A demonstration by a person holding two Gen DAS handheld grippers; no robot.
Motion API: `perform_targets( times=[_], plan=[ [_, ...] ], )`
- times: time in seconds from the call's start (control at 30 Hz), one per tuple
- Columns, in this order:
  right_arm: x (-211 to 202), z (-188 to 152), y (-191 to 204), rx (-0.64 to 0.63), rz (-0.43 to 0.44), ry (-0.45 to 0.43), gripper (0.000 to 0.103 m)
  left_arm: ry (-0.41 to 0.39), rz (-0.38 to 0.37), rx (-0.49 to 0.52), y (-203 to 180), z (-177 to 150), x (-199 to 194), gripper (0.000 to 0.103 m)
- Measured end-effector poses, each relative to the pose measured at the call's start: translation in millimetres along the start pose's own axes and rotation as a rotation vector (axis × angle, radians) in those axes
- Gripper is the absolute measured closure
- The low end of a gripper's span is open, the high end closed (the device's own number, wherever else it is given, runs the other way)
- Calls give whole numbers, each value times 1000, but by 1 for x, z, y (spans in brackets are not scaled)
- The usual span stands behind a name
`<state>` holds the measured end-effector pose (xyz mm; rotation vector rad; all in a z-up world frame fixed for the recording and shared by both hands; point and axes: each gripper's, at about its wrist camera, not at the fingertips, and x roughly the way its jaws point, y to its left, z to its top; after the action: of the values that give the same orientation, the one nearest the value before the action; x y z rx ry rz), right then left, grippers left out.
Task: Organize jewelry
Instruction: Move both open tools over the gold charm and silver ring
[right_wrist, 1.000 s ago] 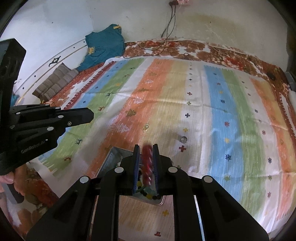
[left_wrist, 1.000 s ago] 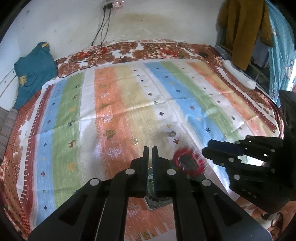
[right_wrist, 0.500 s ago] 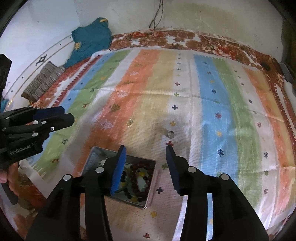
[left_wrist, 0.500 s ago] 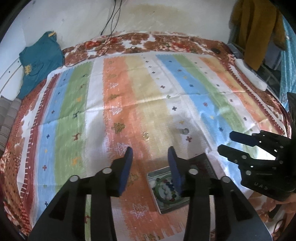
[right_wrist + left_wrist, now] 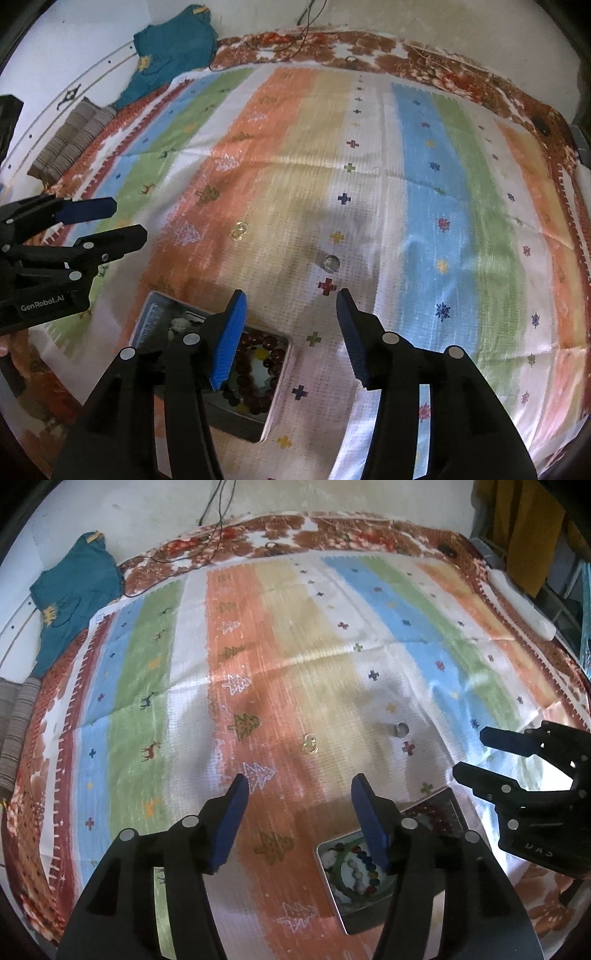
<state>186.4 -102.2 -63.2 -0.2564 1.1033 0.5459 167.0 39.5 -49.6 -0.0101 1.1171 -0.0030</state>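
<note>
Now both your grippers hang empty, jaws just opened, nothing between them.
Silver ring (image 5: 330, 263) lies just ahead of your right gripper (image 5: 288, 314); gold earrings (image 5: 309, 743) ahead of your left gripper (image 5: 300, 805); tin tray (image 5: 275, 402) below.

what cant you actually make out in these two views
- Left wrist view: the left gripper finger covers part of the metal tin and the dark red bead bracelet.
- Right wrist view: the right gripper finger hides the tin's middle.
- The gold earring and the silver ring are too small and blurred for detail.
</note>
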Motion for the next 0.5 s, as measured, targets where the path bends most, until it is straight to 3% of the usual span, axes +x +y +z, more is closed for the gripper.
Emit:
perform_targets(
  times=[0.5],
  plan=[
    [38, 16, -16, 33, 3, 73, 47, 73, -28, -48, 13, 20, 42, 45]
  ],
)
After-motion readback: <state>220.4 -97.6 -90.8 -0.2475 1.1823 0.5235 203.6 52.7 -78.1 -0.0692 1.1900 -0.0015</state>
